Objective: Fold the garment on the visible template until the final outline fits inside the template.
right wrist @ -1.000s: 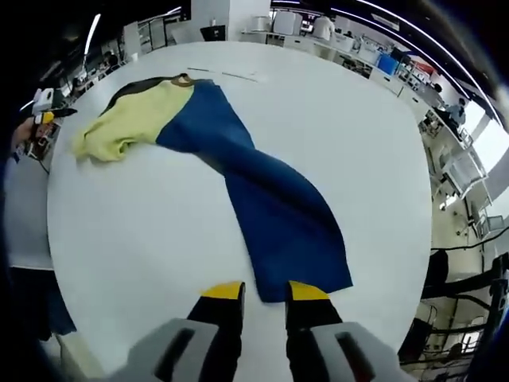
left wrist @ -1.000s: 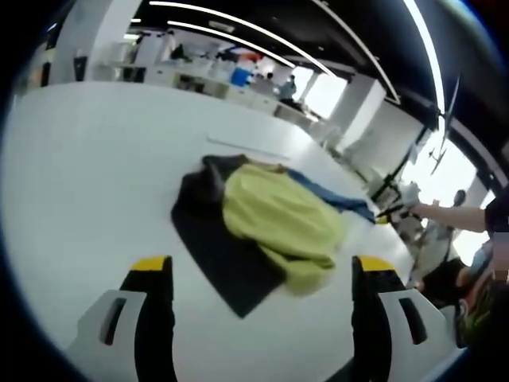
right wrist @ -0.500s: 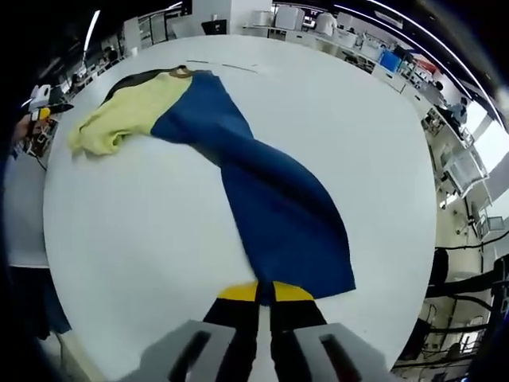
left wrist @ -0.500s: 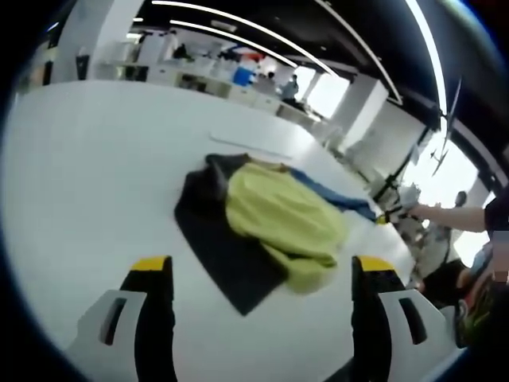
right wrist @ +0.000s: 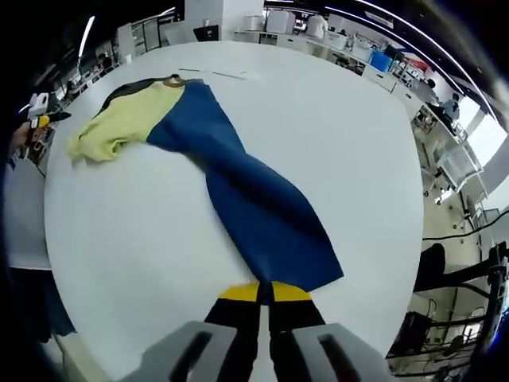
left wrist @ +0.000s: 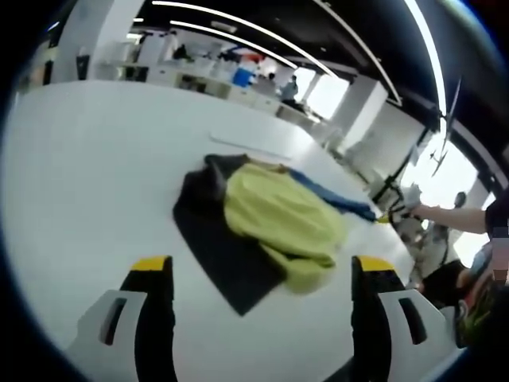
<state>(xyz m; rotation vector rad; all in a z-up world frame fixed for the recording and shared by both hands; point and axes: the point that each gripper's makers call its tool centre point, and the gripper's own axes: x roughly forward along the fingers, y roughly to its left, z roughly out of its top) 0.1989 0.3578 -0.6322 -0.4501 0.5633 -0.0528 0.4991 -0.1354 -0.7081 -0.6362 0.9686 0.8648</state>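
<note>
Yellow-tipped jaws of the right gripper (right wrist: pixel 266 291) are pinched together on the near hem of the garment (right wrist: pixel 238 187), the blue cloth caught between the tips. From there the blue leg stretches away across the white table (right wrist: pixel 342 119), twisting once midway, to a yellow-green part (right wrist: pixel 131 119) bunched at the far end, where a dark template (right wrist: pixel 131 87) peeks out beneath it.

Over on the other side, the left gripper (left wrist: pixel 264 274) hangs above the table (left wrist: pixel 79 159) with its jaws spread wide and nothing between them. Just beyond them lies the dark template (left wrist: pixel 219 251), flat on the table, with the yellow-green cloth (left wrist: pixel 282 219) heaped over its far half and spilling past one edge. A blue strip (left wrist: pixel 338 200) trails off behind the heap toward a person's outstretched arm (left wrist: pixel 453 216) at the table's far edge.
</note>
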